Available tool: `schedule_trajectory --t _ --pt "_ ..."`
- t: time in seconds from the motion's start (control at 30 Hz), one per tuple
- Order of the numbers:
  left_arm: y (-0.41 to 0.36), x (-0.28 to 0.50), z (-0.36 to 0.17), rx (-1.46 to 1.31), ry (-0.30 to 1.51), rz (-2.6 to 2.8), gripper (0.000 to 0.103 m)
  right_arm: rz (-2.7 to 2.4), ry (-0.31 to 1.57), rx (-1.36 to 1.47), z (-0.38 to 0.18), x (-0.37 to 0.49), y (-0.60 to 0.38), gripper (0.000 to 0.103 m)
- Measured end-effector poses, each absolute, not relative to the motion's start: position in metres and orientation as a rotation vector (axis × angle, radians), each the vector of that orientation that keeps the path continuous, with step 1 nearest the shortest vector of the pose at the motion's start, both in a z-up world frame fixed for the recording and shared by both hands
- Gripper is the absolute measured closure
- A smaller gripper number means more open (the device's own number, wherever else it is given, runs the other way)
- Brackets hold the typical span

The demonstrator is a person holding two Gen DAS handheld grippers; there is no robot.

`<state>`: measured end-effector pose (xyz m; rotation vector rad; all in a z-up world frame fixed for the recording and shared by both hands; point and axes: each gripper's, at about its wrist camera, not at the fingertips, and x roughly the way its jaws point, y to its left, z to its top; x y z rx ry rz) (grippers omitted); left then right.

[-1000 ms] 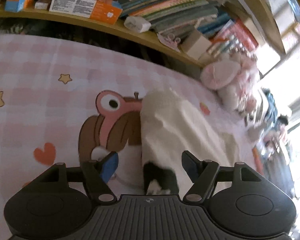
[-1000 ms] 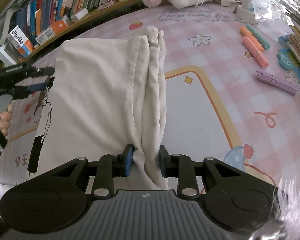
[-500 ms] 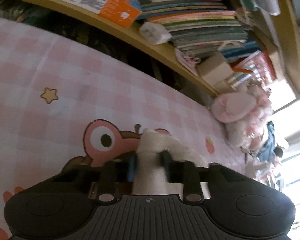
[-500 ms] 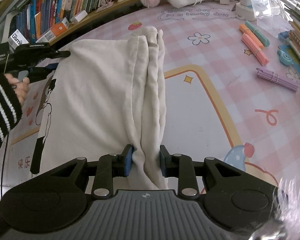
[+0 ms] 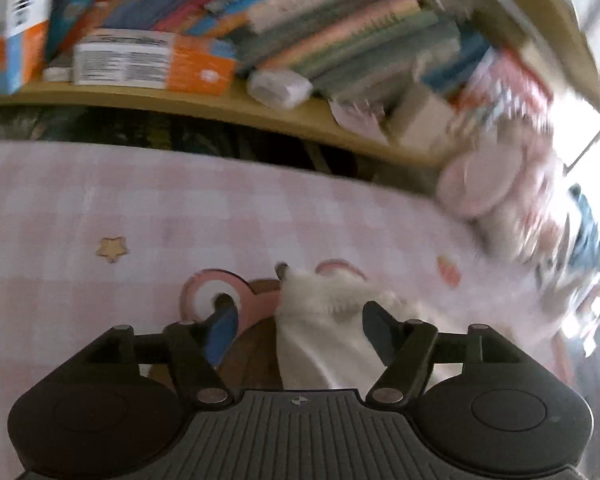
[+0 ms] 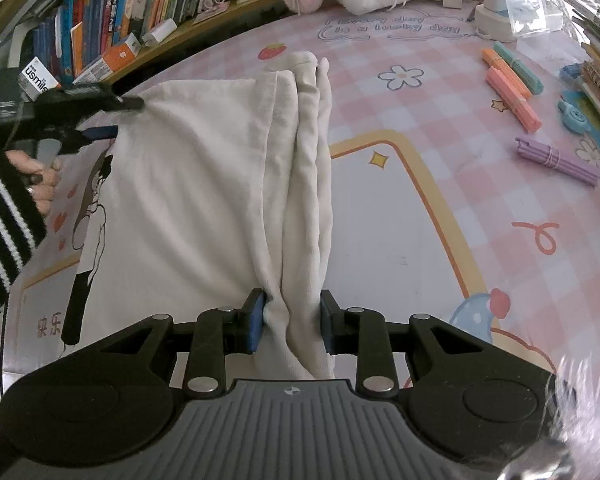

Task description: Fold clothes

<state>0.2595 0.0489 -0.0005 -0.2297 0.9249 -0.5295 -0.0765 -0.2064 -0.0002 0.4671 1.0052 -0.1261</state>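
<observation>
Cream T-shirt point(image 6: 188, 200) with black cartoon print lies on the pink checked bench point(image 6: 480, 184), partly folded: one long side is gathered into a thick roll of layers along its right edge. Judged about midway; cross folds are not yet made

Right tool point(image 6: 288, 320) pinches the near end of that gathered edge, pads pressed into the cloth. Left tool point(image 5: 296, 330) sits at the far left corner of the shirt, its jaws opening: the corner lies between them, but the pads do not press on it. A striped sleeve point(image 6: 0, 224) holds this tool
</observation>
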Motion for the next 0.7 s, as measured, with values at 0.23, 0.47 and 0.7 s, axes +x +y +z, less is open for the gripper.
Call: schedule_trajectory --t 0.23,0.47,0.7 --pt "0.090 0.196 0.003 -0.248 0.947 -0.552 0.033 -0.122 0.996 0.453 -0.001 -0.078 -0.205 0.077" --pt "0.108 0.140 -0.007 -0.263 0.972 -0.482 0.036 -0.120 0.985 0.439 -0.001 -0.079 -0.202 0.077" --pt "0.091 0.128 -0.008 -0.247 0.977 -0.509 0.036 -0.110 0.983 0.418 -0.001 -0.080 -0.200 0.077"
